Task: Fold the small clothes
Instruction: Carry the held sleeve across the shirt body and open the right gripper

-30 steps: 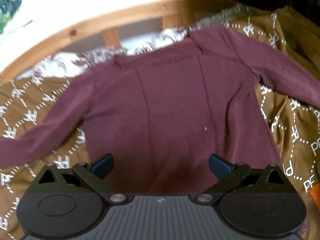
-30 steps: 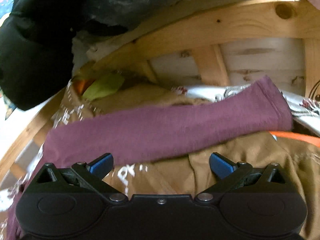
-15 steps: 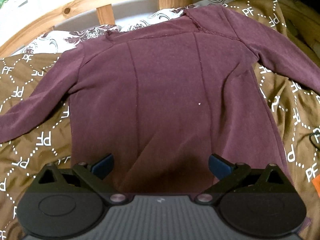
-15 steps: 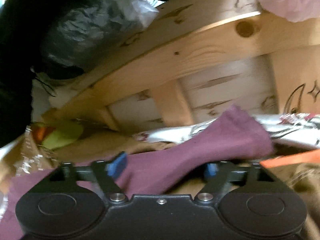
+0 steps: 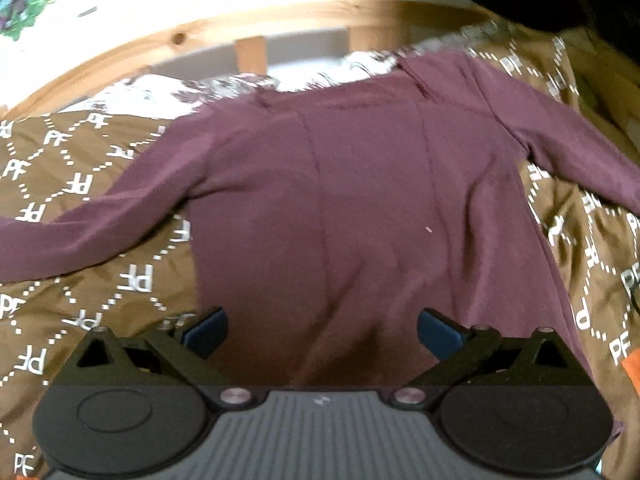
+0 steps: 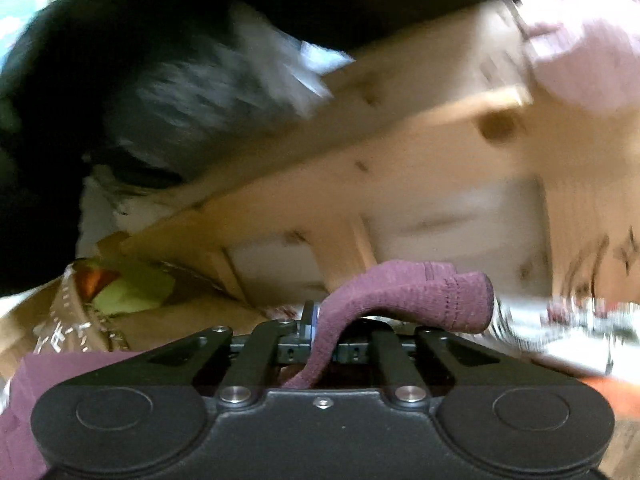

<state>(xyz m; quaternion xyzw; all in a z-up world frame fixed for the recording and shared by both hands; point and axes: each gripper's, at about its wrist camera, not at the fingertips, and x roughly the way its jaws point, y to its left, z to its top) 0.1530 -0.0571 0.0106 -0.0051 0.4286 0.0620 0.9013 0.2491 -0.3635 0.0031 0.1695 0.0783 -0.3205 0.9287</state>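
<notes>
A maroon long-sleeved top (image 5: 360, 208) lies flat on a brown patterned bedspread (image 5: 80, 280), both sleeves spread outwards. My left gripper (image 5: 320, 332) hovers open over the top's lower hem, its blue pads apart and holding nothing. In the right wrist view my right gripper (image 6: 320, 324) is shut on the end of a maroon sleeve (image 6: 412, 292). The cuff curls up and over to the right of the jaws, lifted off the bedspread.
A wooden bed frame (image 5: 248, 24) with slats runs along the far side; it fills the right wrist view (image 6: 360, 152). Dark clothing and a grey bag (image 6: 192, 92) hang at upper left. A pink garment (image 6: 580, 52) lies on the rail, and something orange (image 5: 632, 368) sits at the right edge.
My right gripper went from wide open in front of the flat sleeve to closed on its end, and it tilted upwards. The left gripper's view shifted sideways over the top; its jaws stayed open.
</notes>
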